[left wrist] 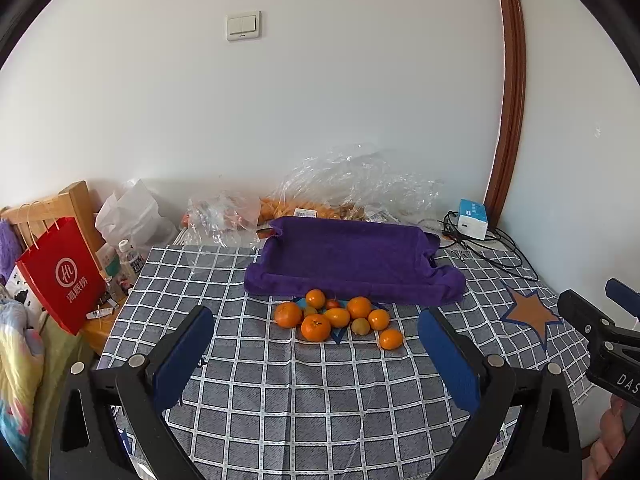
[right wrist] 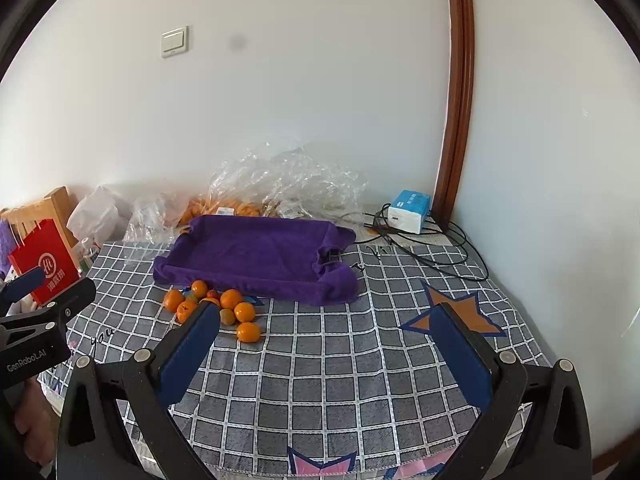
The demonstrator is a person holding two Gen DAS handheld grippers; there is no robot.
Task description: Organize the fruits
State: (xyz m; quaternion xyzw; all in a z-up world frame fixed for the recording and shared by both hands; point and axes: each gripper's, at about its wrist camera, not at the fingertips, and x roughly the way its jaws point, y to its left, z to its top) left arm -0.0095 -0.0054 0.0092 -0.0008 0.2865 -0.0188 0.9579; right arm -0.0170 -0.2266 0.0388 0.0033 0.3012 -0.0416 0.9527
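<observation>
Left wrist view looks across a table covered by a grey checked cloth [left wrist: 320, 400], with the left gripper [left wrist: 316, 344] low in front, its two blue-padded fingers spread wide apart and nothing between them. Straight beyond the fingertips, a cluster of small oranges [left wrist: 338, 318] lies on the cloth, touching the near edge of a purple towel-lined tray [left wrist: 352, 260], which holds no fruit. One orange [left wrist: 391, 339] sits slightly apart at the cluster's right. Open cloth stretches between the gripper and the fruit. Behind the tray, crumpled clear plastic bags [left wrist: 352, 184] line the wall; a small white and blue box [left wrist: 473, 219] with black cables [left wrist: 496, 256] fills the far right corner. A red paper bag [left wrist: 60, 276] stands beyond the table's left edge. Right wrist view shows the right gripper [right wrist: 328, 328] also spread wide and empty, over bare cloth right of the fruit, the oranges [right wrist: 216, 308] just past its left fingertip. An orange star patch [right wrist: 460, 312] lies near its right finger.
</observation>
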